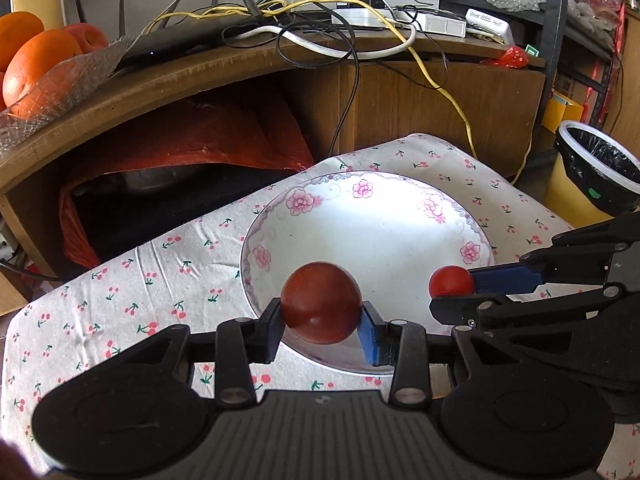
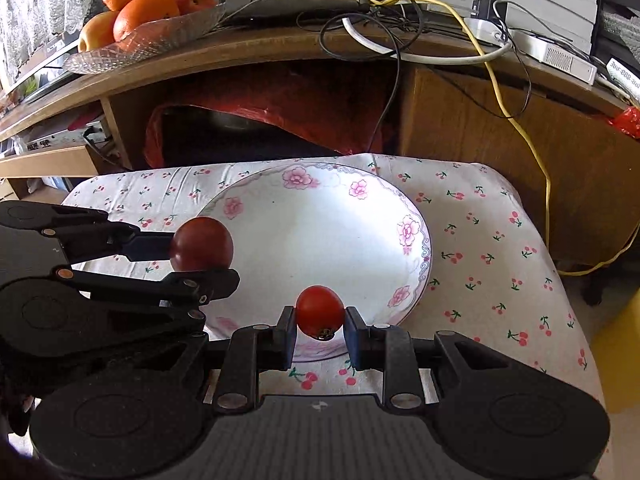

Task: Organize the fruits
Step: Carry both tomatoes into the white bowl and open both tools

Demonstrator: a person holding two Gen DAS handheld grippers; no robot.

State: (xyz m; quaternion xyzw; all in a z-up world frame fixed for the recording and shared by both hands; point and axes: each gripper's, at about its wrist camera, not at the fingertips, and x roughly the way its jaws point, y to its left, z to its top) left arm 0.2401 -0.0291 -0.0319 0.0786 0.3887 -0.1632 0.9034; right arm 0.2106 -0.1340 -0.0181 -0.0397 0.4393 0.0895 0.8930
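Left gripper (image 1: 320, 322) clamps dark-red tomato (image 1: 321, 303); right gripper (image 2: 320, 326) clamps smaller bright tomato (image 2: 319, 311)

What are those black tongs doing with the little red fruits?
A person is holding a pair of tongs in each hand. The left tongs are pinching a bigger dark red fruit, and the right tongs are pinching a smaller bright red fruit. Both fruits are held just above the near edge of a flowered white plate, which has nothing in it yet. The plate sits on a cherry-print cloth.
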